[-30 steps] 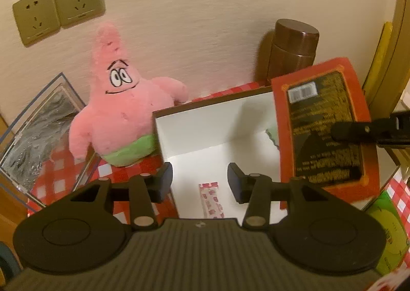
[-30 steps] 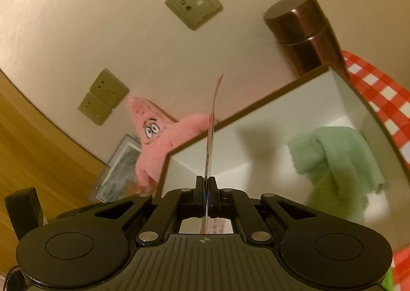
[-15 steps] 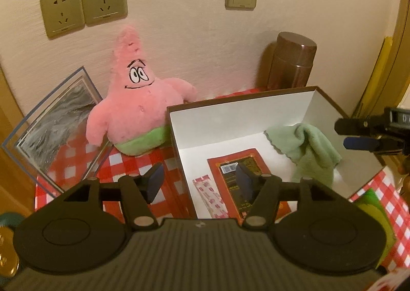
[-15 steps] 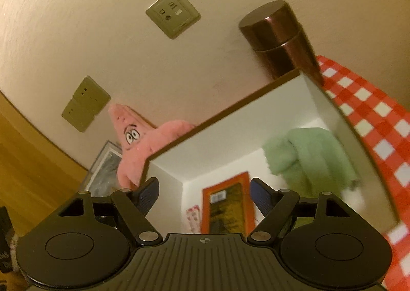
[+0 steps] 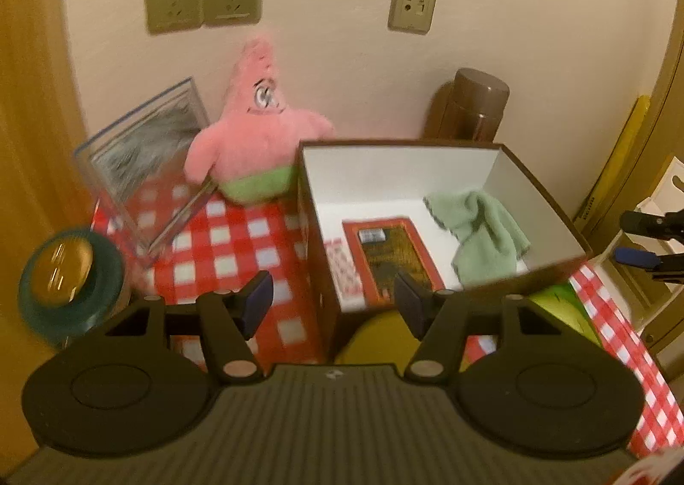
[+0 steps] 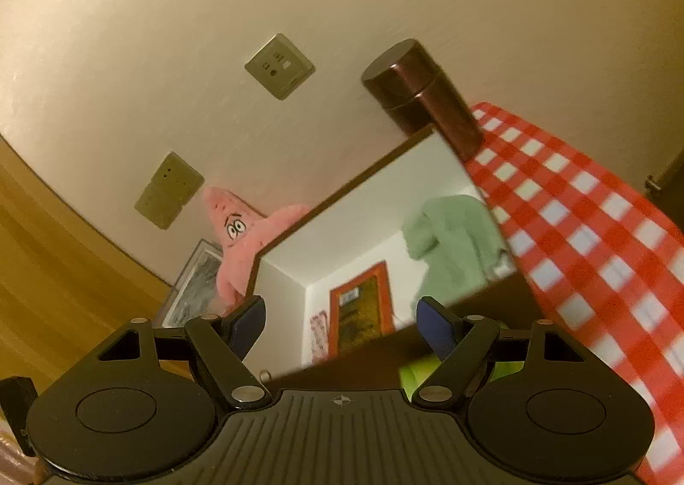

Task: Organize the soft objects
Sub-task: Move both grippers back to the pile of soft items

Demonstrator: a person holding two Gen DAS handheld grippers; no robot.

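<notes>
Since the red packet [image 5: 391, 258] now lies flat in the box [image 5: 551, 203] mid-frame, the left gripper [image 5: 333, 301] and right gripper [image 6: 340, 320] gape empty, their jaws having just been opening.

The left gripper [image 5: 333, 299] and right gripper [image 6: 340, 320] look alike — black linkage arms on round disc housings, silver pivot screws, dark blue pads on the fingertips [image 6: 434, 324], and a ribbed grey body bearing a small crosshair mark.

L cam high, R low, both facing box [image 5: 534, 186]
</notes>
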